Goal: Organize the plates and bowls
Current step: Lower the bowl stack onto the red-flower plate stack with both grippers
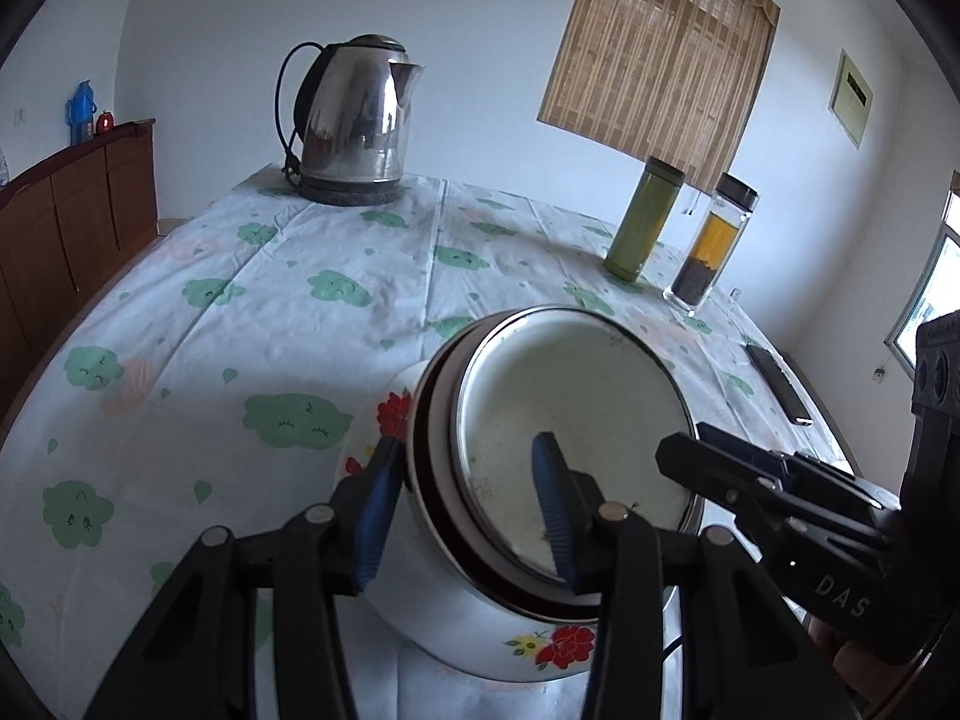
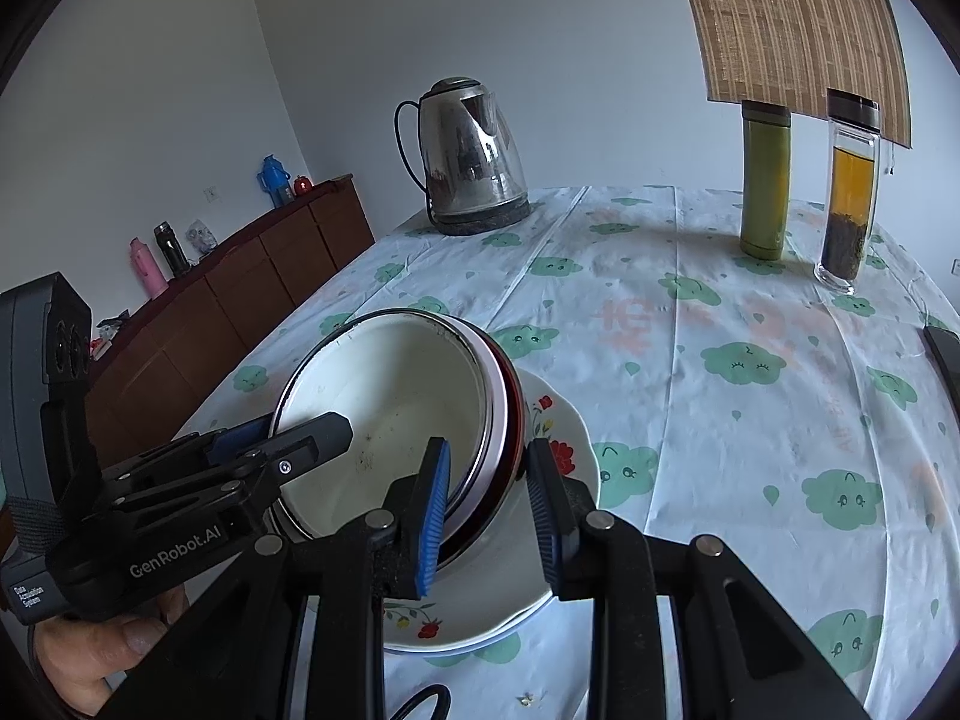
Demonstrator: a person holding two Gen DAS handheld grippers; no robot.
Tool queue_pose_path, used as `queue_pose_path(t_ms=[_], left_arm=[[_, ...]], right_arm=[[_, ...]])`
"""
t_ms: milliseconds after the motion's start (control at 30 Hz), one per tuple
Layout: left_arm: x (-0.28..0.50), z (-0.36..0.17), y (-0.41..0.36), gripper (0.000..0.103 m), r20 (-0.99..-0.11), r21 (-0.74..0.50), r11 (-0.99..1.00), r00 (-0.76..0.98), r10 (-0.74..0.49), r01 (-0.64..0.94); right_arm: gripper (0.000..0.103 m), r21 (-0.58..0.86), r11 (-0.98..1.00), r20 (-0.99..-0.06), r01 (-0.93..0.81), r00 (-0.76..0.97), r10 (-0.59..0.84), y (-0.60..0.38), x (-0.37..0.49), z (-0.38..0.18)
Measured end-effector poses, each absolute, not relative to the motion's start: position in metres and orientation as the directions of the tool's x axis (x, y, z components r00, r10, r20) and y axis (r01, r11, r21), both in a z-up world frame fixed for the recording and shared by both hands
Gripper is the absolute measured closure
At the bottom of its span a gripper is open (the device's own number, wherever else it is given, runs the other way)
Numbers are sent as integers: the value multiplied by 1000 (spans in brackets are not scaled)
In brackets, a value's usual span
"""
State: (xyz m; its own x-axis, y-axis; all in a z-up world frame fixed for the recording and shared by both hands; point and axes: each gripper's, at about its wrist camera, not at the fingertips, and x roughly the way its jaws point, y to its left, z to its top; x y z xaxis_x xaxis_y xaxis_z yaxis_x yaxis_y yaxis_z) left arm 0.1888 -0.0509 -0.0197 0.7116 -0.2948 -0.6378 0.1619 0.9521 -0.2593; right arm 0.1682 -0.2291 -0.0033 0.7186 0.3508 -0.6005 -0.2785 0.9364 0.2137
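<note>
Wooden sideboard (image 2: pixel 252 282) along the left wall, flasks on top. Steel electric kettle (image 1: pixel 354 120) at the counter's (image 1: pixel 270 312) far end, on a cloud-print cloth.

Left gripper (image 1: pixel 465 504): fingers astride the left rim of the stacked bowls (image 1: pixel 570 438), one blue pad outside, one inside; contact not clear, so I cannot tell whether it grips.

Stacked bowls: white enamel inner bowl, dark-banded one beneath, tilted on a floral plate (image 2: pixel 558 438) near the front edge, mouth tipped toward the grippers, midway between both.

Right gripper (image 2: pixel 489 516): fingers parted, straddling the right rim, inner pad touching it; grip likewise uncertain.

Green flask (image 1: pixel 642 219) and glass tea bottle (image 1: pixel 711 243) far right; phone (image 1: pixel 780 384) at the edge.
</note>
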Motion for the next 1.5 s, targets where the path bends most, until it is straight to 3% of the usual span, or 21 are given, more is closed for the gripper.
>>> queue_pose_path(t_ms=[1500], left_arm=[[189, -23, -51, 59, -617, -244, 954, 731, -291, 174]], right_arm=[[72, 137, 946, -569, -294, 758, 318, -222, 165, -12]])
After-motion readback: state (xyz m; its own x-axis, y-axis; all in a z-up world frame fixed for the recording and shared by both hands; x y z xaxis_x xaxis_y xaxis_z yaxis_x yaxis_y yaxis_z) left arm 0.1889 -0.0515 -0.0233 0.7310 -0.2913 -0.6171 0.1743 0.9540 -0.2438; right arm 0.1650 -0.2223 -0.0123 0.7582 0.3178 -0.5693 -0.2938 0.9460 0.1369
